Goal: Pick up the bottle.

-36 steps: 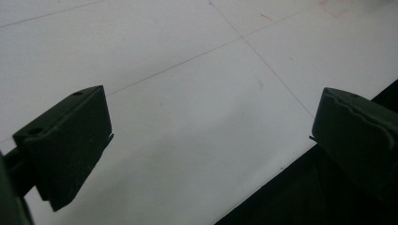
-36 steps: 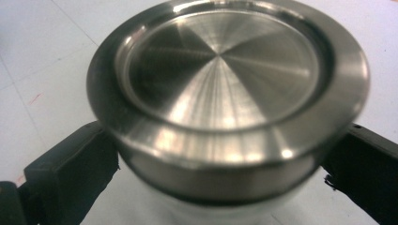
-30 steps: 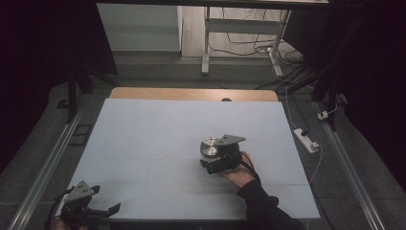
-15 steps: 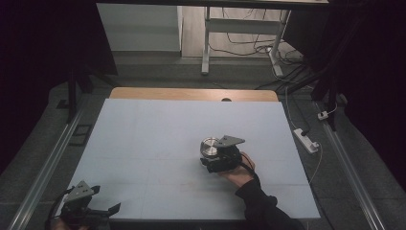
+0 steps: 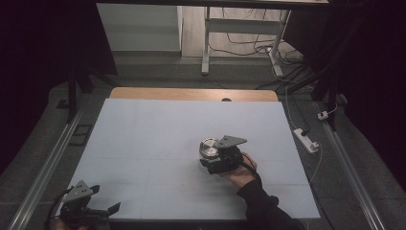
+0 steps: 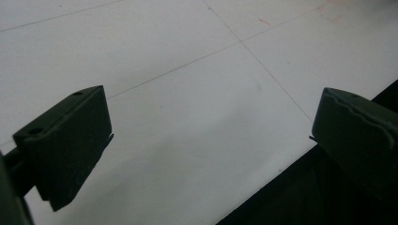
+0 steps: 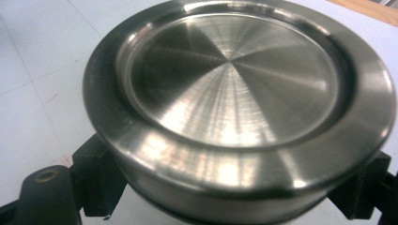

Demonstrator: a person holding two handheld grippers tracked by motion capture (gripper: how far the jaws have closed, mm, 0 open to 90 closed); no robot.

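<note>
The right gripper [image 5: 214, 158] is gripping the steel can [image 5: 209, 147] near the frame's centre, its fingers having just closed; the left gripper [image 5: 103, 211], lower left, is standing wide over the desk [image 5: 158, 124].

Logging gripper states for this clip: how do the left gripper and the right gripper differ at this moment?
The left gripper has its fingers spread wide with nothing between them; the right gripper is shut on the round metal container, having just been closing. The left gripper sits at the near left corner of the white table; the right gripper is right of the table's middle. Both are hand-held, with black fingers and a grey three-cornered plate on top.
</note>
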